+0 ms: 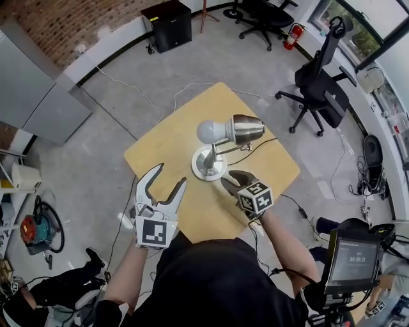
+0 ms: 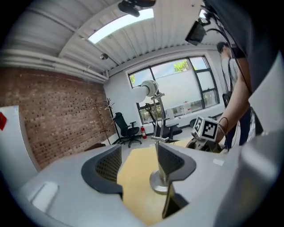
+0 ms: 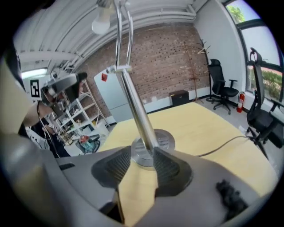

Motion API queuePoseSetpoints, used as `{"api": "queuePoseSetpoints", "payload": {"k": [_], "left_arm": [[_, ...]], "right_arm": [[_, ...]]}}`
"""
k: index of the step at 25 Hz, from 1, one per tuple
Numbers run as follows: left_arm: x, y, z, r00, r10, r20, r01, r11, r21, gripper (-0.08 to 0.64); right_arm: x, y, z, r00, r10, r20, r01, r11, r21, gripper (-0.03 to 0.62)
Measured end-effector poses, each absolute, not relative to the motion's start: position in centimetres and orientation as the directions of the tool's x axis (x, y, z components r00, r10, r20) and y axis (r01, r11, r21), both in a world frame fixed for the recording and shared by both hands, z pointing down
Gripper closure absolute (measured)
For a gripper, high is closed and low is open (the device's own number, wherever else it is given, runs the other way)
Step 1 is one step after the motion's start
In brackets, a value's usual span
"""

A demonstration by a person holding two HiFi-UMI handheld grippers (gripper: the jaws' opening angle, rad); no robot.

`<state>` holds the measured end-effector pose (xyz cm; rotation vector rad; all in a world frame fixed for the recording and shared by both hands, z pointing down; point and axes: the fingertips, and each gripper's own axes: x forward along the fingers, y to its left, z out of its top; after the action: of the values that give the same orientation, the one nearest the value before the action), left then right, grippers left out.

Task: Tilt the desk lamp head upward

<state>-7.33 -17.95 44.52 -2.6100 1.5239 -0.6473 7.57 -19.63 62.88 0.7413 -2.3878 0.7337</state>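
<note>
Grey-jawed, the left hand-held gripper (image 1: 170, 175) hangs nearest the person over the front of the wooden worktop (image 1: 160, 150). Its jaws are spread wide with only bare wood between them. Set off to the left of the desk lamp (image 1: 211, 156), it looks to be waiting clear of the work. The right hand-held gripper (image 1: 231, 181) sits further in, jaws likewise apart and gripping nothing, their tips just short of the round metal base (image 1: 203, 174). Its own view has the stem (image 3: 135, 106) rising in line with the gap, so it seems placed to steady the lamp low down. The lamp head (image 1: 248, 128) lies beyond and above both, seemingly about level. Its white bulb (image 1: 209, 131) faces the left side, and the head is well apart from either gripper. A cable (image 1: 271, 142) trails off to the far right. Beyond the worktop stand office chairs (image 1: 319, 83) and a brick wall (image 1: 77, 19).
</note>
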Motion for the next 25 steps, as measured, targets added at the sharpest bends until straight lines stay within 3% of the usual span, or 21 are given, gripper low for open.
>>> {"api": "queuePoseSetpoints", "payload": {"k": [6, 9, 15, 25], "left_arm": [[-5.2, -16.6, 45.8, 0.504, -0.808, 0.305, -0.863, -0.489, 0.13, 0.382], [-3.3, -15.4, 46.1, 0.555, -0.771, 0.311, -0.83, -0.538, 0.147, 0.434], [-1.6, -13.7, 44.6, 0.619, -0.732, 0.284, -0.786, -0.576, 0.226, 0.552], [-0.9, -13.2, 43.7, 0.652, -0.713, 0.258, -0.758, -0.622, 0.197, 0.554]], "right_arm": [[10.8, -19.1, 54.7, -0.733, -0.506, 0.455, -0.676, 0.619, -0.4, 0.523], [11.5, -18.6, 51.1, -0.727, -0.569, 0.385, -0.687, 0.599, -0.412, 0.587], [9.6, -15.7, 46.3, -0.746, -0.585, 0.318, -0.665, 0.625, -0.409, 0.588], [7.0, -15.6, 39.1, -0.774, -0.604, 0.191, -0.633, 0.734, -0.245, 0.588]]}}
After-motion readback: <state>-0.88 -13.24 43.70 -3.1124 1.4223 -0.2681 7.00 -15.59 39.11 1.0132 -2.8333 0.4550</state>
